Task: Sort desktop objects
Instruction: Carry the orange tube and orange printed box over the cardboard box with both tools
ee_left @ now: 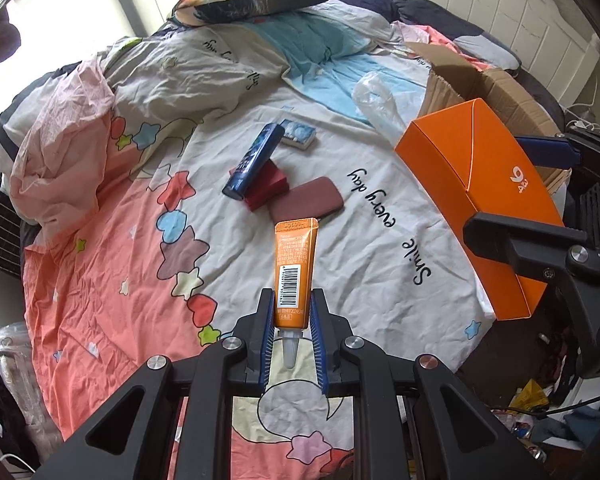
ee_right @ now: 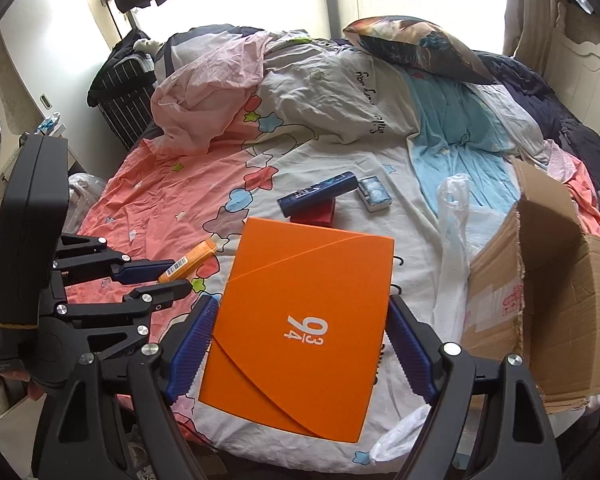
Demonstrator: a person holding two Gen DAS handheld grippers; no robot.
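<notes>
My left gripper (ee_left: 293, 312) is shut on a small orange tube (ee_left: 295, 270) with a barcode, its white nozzle toward the camera, held above the bed. The same gripper (ee_right: 168, 278) and orange tube (ee_right: 188, 266) appear at the left of the right wrist view. My right gripper (ee_right: 300, 342) is shut on a large orange box (ee_right: 304, 328) marked in white, its blue pads (ee_right: 410, 354) pressed on both sides; the orange box (ee_left: 480, 196) hangs at the right of the left wrist view. On the quilt lie a dark blue tube (ee_left: 254, 160), a red box (ee_left: 266, 186), a maroon case (ee_left: 306, 204) and a small blue-white packet (ee_left: 298, 133).
An open cardboard box (ee_right: 548, 300) stands at the right edge of the bed, with a clear plastic bag (ee_right: 454, 216) beside it. A patterned pillow (ee_right: 418, 46) and bunched pink cloth (ee_right: 208, 92) lie at the far side. Clutter covers the floor (ee_left: 540, 412) at the lower right.
</notes>
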